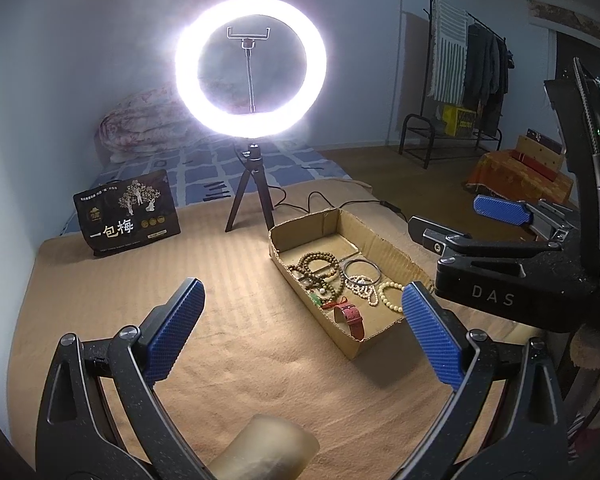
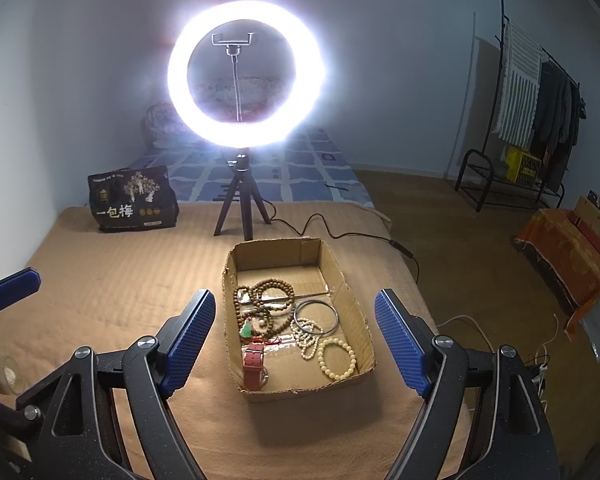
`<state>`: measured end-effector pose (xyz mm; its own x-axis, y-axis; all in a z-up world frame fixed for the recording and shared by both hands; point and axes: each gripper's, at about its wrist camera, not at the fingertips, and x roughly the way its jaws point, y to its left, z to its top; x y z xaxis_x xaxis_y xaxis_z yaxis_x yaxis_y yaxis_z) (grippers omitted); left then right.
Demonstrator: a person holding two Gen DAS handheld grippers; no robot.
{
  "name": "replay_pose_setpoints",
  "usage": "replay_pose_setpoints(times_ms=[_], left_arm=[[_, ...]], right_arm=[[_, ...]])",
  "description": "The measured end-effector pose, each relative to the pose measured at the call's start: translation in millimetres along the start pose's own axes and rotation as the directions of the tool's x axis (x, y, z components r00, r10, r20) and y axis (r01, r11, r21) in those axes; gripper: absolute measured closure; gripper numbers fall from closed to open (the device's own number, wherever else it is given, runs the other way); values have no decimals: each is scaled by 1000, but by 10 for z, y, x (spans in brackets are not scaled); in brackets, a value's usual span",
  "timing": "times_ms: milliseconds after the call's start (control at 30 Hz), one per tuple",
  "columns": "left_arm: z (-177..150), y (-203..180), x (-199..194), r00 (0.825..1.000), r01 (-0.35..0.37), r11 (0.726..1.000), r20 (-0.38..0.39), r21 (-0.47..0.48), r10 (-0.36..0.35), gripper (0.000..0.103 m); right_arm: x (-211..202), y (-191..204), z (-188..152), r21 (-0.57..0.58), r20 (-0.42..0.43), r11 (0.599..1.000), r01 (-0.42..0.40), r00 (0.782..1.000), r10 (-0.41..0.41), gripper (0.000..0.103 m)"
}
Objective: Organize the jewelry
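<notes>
A shallow cardboard box (image 2: 352,312) (image 1: 384,248) lies on the tan blanket. It holds brown bead strands (image 2: 272,292) (image 1: 318,264), a metal bangle (image 2: 315,317) (image 1: 362,269), a cream bead bracelet (image 2: 337,358) (image 1: 390,296), a white bead string (image 2: 306,338), a green pendant (image 2: 246,330) and a red-strap watch (image 2: 253,368) (image 1: 350,320). My right gripper (image 2: 294,342) is open and empty, its fingers to either side of the box, near its front end. My left gripper (image 1: 300,332) is open and empty, left of the box. The right gripper (image 1: 500,216) also shows in the left wrist view.
A lit ring light on a tripod (image 2: 240,208) stands behind the box, its cable (image 2: 340,232) trailing right. A black printed bag (image 2: 134,200) sits at the back left. A tape roll (image 2: 4,372) (image 1: 268,448) lies near the front left. A clothes rack (image 2: 532,120) stands far right.
</notes>
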<state>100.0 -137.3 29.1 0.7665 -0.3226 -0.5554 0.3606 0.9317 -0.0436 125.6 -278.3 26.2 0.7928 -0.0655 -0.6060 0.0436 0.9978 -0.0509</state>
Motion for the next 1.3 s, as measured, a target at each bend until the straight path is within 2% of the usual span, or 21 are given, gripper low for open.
replay_pose_setpoints(times_ms=[367, 933, 1300], left_arm=[[-3, 19, 9, 1000, -1, 1000, -1, -8, 1, 2], [-2, 43, 14, 999, -50, 998, -5, -27, 50, 1], [7, 60, 28, 998, -57, 998, -16, -37, 57, 0]], right_arm=[[5, 0, -6, 0, -4, 1000, -2, 1000, 2, 21], [18, 7, -14, 0, -7, 1000, -3, 1000, 3, 21], [31, 17, -43, 0, -14, 1000, -2, 1000, 2, 21]])
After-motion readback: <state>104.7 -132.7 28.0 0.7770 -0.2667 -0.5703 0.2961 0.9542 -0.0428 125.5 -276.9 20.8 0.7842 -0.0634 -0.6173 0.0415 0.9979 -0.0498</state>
